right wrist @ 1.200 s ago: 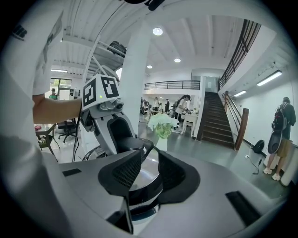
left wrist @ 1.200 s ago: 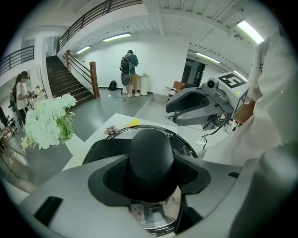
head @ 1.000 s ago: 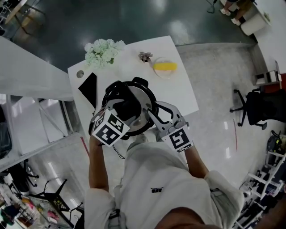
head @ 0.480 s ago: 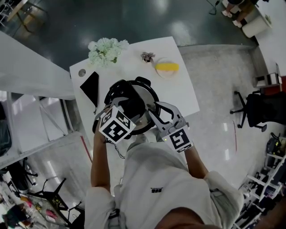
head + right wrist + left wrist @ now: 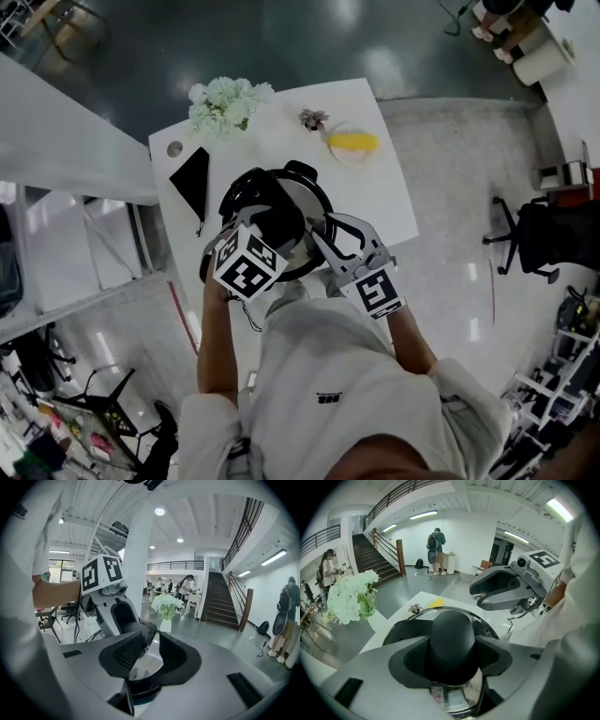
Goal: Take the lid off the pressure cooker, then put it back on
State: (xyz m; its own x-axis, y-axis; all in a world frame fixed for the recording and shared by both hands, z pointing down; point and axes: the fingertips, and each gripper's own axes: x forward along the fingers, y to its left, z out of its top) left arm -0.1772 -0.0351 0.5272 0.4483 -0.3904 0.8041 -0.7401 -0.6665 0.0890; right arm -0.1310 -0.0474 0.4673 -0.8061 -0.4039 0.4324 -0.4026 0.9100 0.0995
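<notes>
We look down on a white worktop (image 5: 384,187) standing on a dark glossy floor (image 5: 281,37) in a big open hall; a staircase (image 5: 375,557) climbs along the far wall, and a black office chair (image 5: 534,230) stands well apart on the paler floor to the right.

On the worktop we count 1 pressure cooker (image 5: 319,251), 1 bunch of white flowers (image 5: 225,103), 1 plate (image 5: 352,143) bearing something yellow, 1 small dried flower head (image 5: 312,119), 1 flat black slab (image 5: 192,180) and 1 small round disc (image 5: 174,148); in the hall behind we count 2 people, 1 with a backpack (image 5: 437,550) and 1 near the flowers (image 5: 327,571).

The cooker stands at the near middle of the worktop with its shiny lid (image 5: 305,199) seated on it.

We hold 2 tools; the left tool (image 5: 451,657) has its jaws spread wide and clamped on either side of the lid's black knob (image 5: 452,634); the right tool (image 5: 149,656) reaches in at the cooker's near right rim, its jaws a narrow gap apart over the lid's edge, with a dark handle part (image 5: 140,688) low between them; whether its pads press on that part we cannot tell.
</notes>
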